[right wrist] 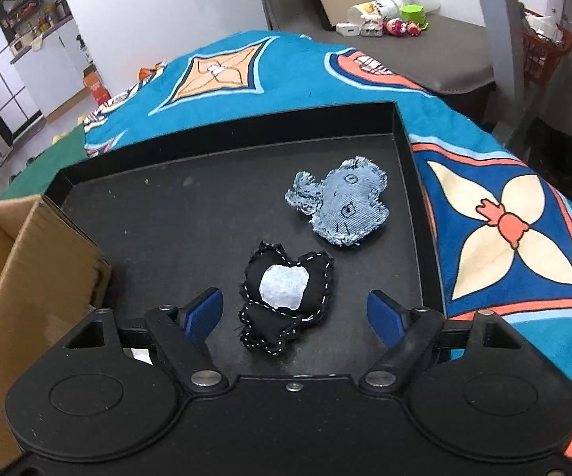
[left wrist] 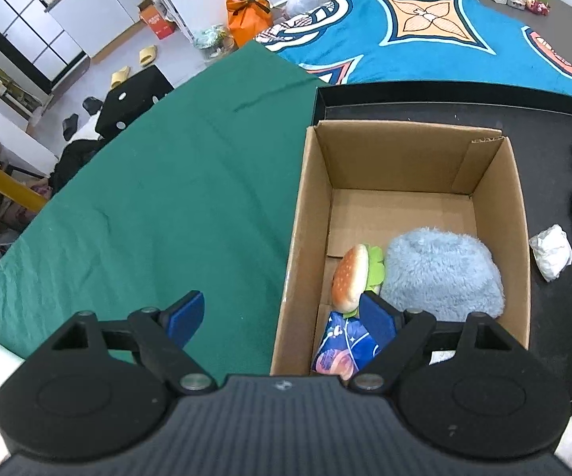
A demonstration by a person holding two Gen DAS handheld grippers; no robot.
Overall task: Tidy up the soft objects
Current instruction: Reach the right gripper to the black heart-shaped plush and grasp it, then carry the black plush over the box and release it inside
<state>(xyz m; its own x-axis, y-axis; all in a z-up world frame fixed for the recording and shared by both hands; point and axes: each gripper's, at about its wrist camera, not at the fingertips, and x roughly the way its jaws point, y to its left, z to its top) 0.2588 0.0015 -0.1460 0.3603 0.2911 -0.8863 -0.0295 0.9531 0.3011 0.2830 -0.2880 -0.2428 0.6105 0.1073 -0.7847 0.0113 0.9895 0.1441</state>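
Note:
A cardboard box point(left wrist: 309, 214) stands in a black tray point(left wrist: 555, 127). It holds a fluffy light-blue plush point(left wrist: 440, 269), a burger plush point(left wrist: 351, 275) and a blue space-print pouch point(left wrist: 343, 347). My left gripper point(left wrist: 282, 317) is open and empty, straddling the box's left wall near its front corner. My right gripper point(right wrist: 295, 313) is open and empty, low over a black stitched plush with a white patch point(right wrist: 286, 297), which lies between the fingers. A denim plush point(right wrist: 341, 202) lies farther back on the tray point(right wrist: 190, 206). A white crumpled soft item point(left wrist: 551, 252) lies right of the box.
A green cloth point(left wrist: 158, 198) covers the table left of the box. A blue patterned blanket point(right wrist: 504, 218) lies behind and right of the tray. The box point(right wrist: 27, 269) stands at the tray's left. Small toys and a cup point(right wrist: 389, 20) sit on a far surface.

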